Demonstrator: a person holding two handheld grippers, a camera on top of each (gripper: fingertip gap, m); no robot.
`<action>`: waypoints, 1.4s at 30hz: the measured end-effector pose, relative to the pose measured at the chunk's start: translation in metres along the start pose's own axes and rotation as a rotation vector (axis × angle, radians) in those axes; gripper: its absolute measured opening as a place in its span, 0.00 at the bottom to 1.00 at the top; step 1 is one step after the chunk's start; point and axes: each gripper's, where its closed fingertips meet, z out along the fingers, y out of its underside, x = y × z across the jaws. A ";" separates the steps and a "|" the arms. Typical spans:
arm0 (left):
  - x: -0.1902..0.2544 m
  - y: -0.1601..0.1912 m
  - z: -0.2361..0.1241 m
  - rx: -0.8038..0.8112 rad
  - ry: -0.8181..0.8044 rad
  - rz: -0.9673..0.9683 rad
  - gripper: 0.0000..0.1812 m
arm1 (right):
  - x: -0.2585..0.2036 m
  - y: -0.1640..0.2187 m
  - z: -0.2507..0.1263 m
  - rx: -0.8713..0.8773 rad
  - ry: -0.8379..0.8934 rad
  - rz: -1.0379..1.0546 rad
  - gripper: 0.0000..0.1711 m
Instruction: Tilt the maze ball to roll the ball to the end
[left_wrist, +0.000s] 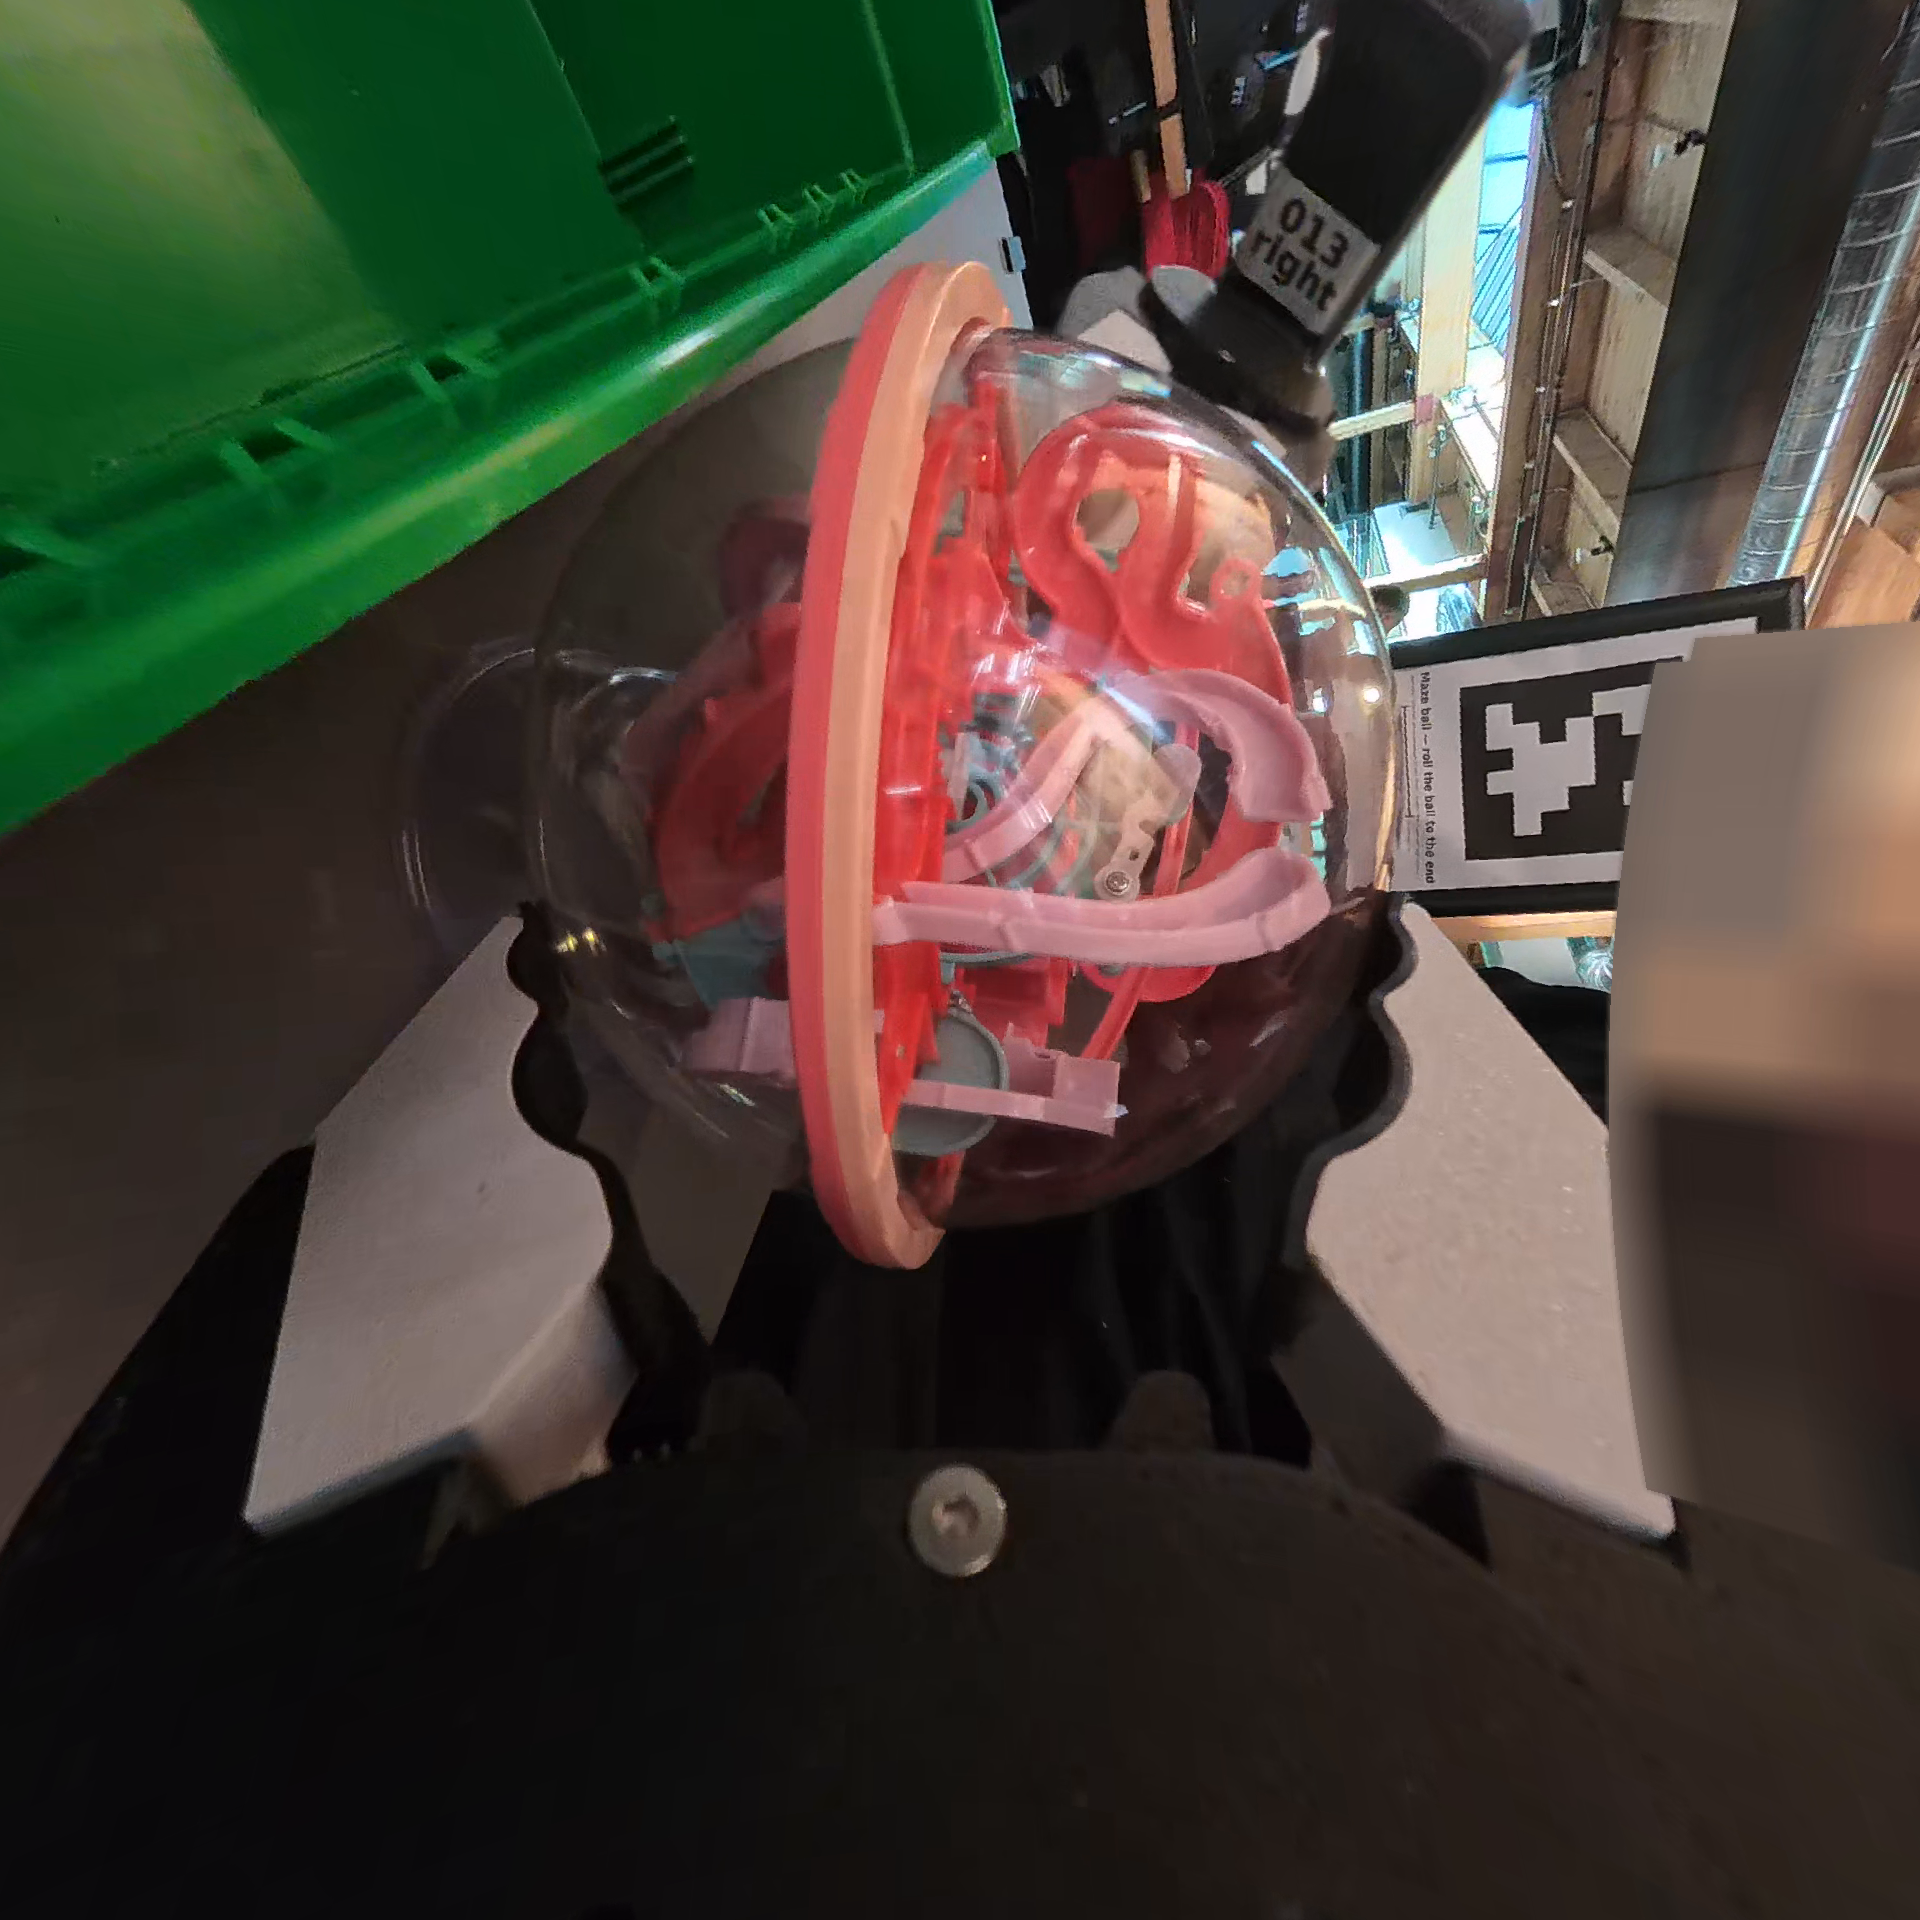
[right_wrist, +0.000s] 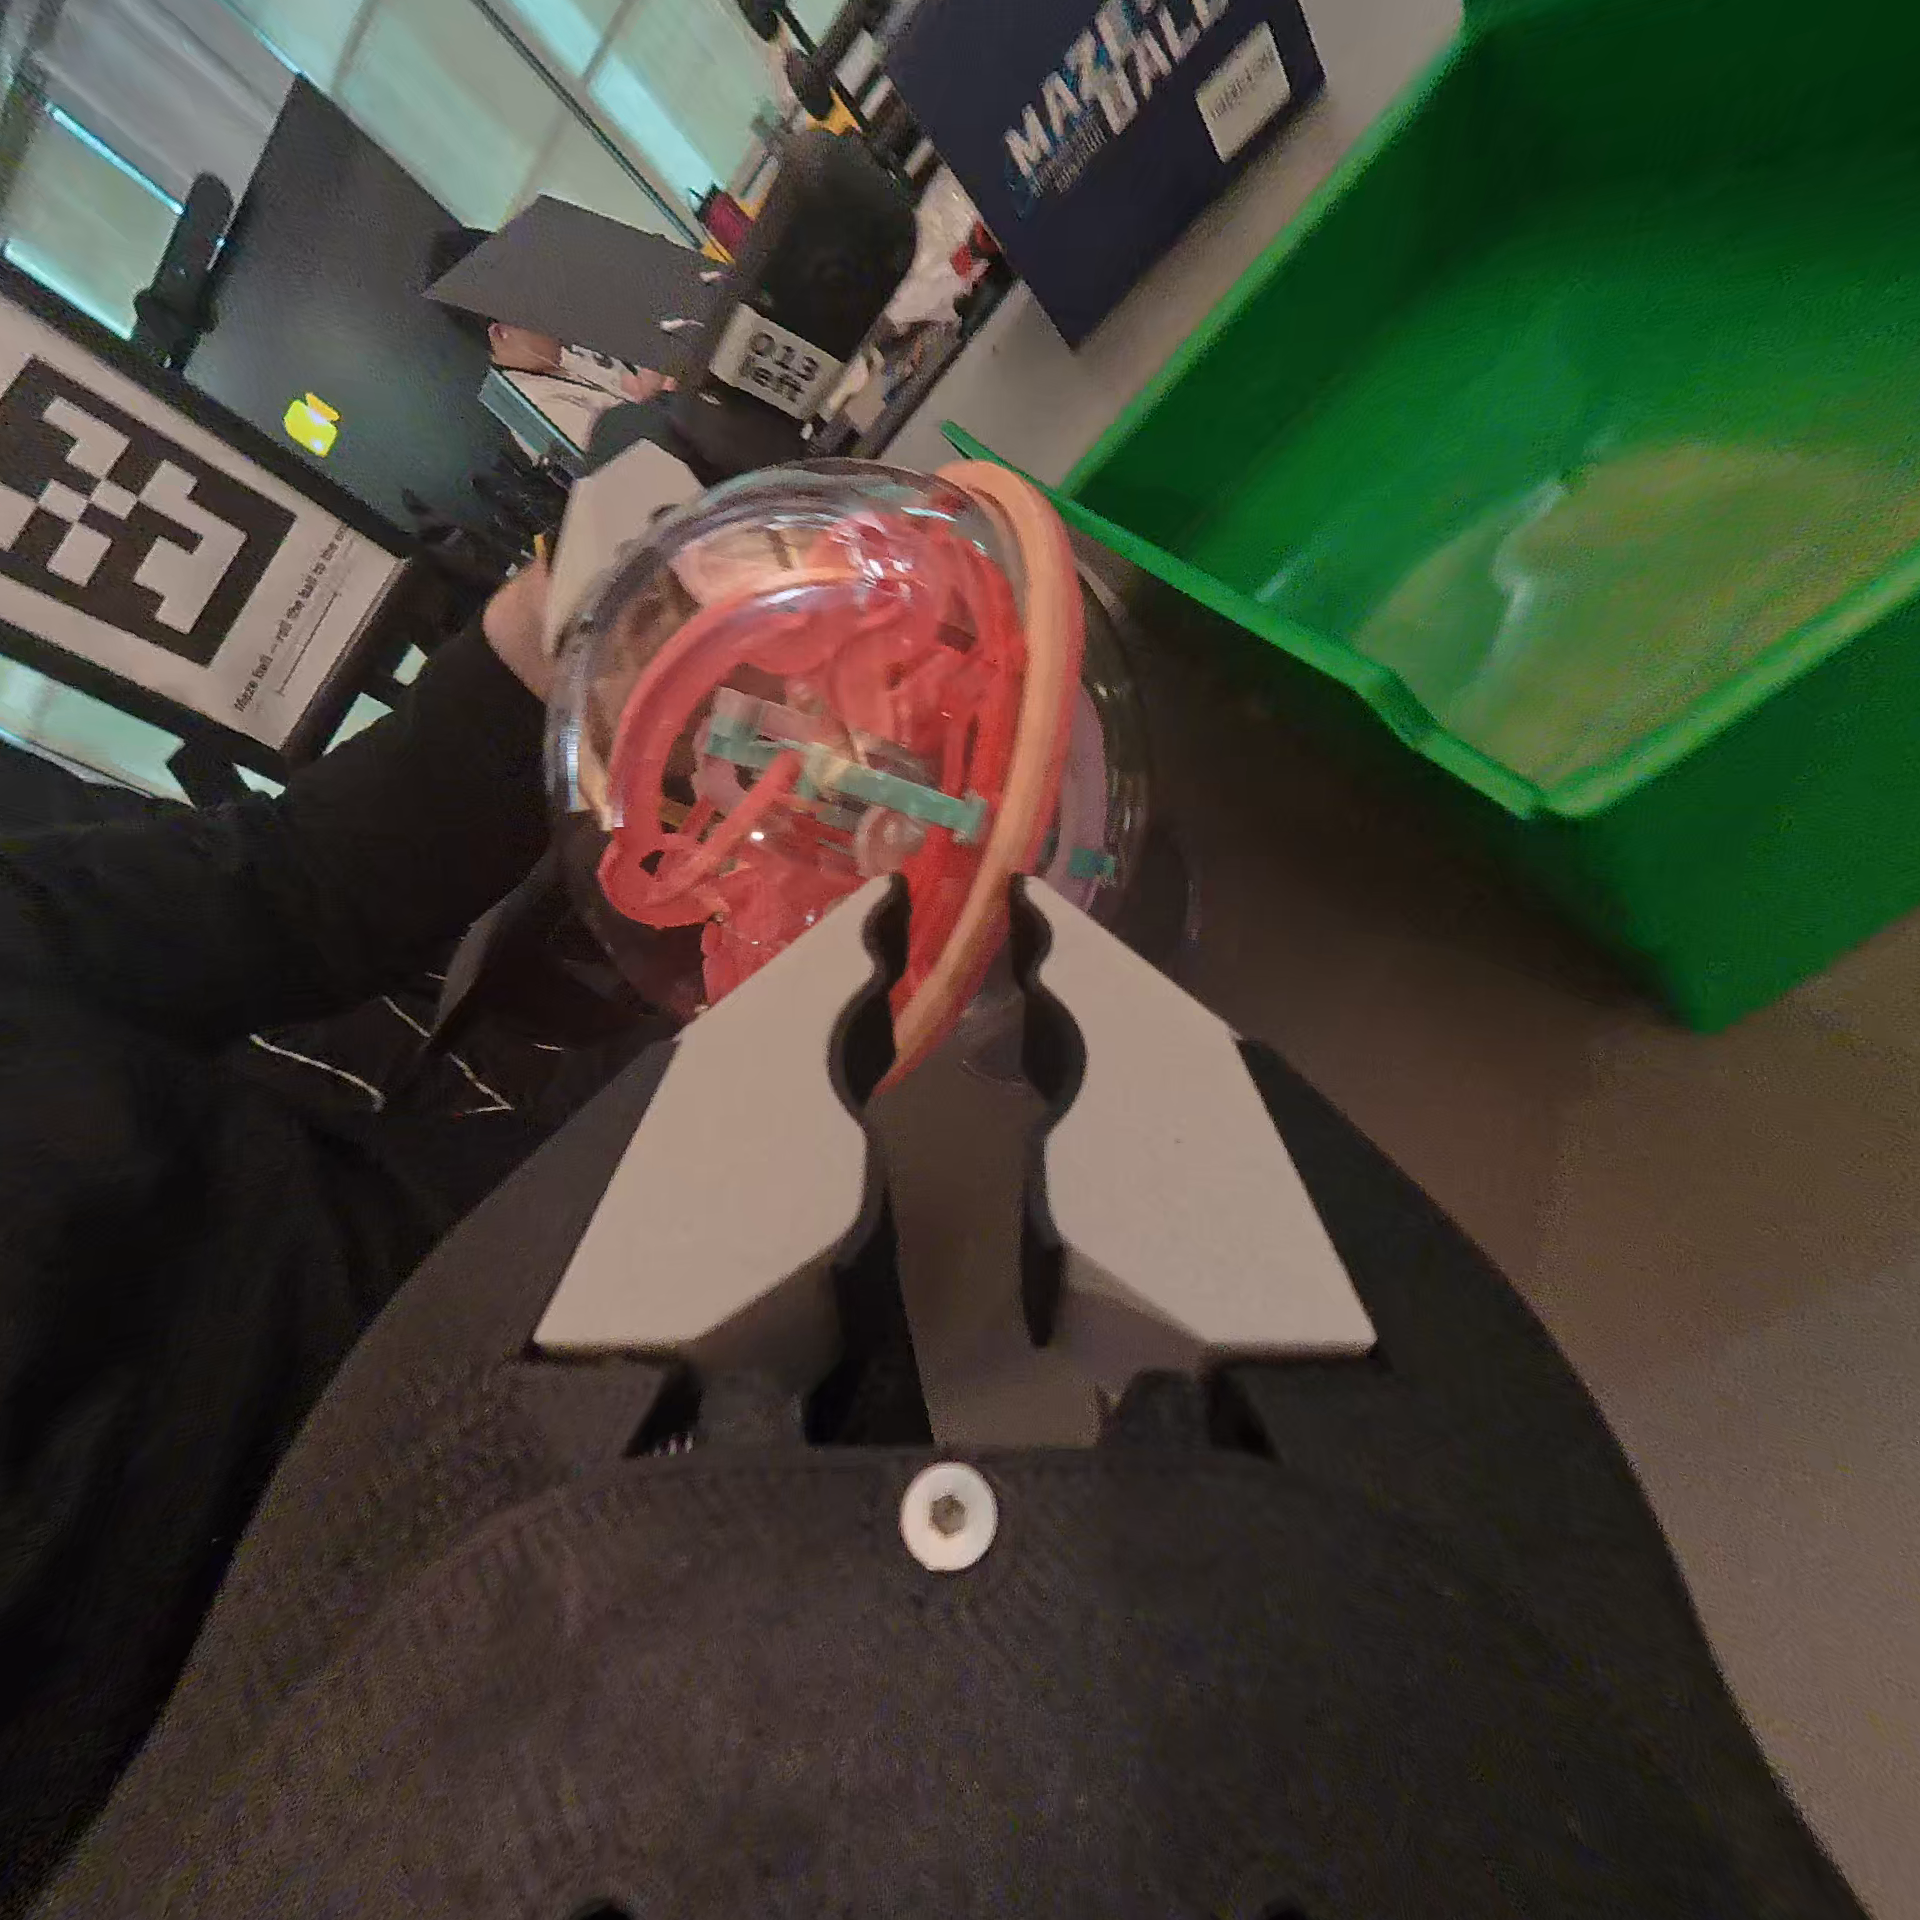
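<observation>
Big green plastic bin (right_wrist: 1558, 499) sits on a grey tabletop (right_wrist: 1558, 1195), open side up. Behind it there's a dark blue box (right_wrist: 1101, 145) with white lettering. A framed black-and-white marker sign (left_wrist: 1538, 764) stands at the table edge, dark monitor (right_wrist: 312, 301) behind it.

Two wrist views — close, facing each other across the shared maze ball (left_wrist: 966, 779) (right_wrist: 831, 748).

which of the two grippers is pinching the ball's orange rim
The right gripper: its fingers close on the clear maze ball's peach-orange rim. The left gripper spans the globe itself.
</observation>
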 end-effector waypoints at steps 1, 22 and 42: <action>0.000 0.000 0.000 0.006 0.001 0.002 0.80 | -0.003 -0.002 -0.002 0.007 0.015 -0.047 0.15; 0.002 0.003 0.007 0.130 0.014 -0.056 0.79 | -0.022 0.025 0.021 -0.177 0.046 -0.353 0.63; 0.007 0.024 -0.019 0.025 -0.330 0.494 0.81 | -0.025 0.025 0.018 -0.156 0.089 -0.532 0.70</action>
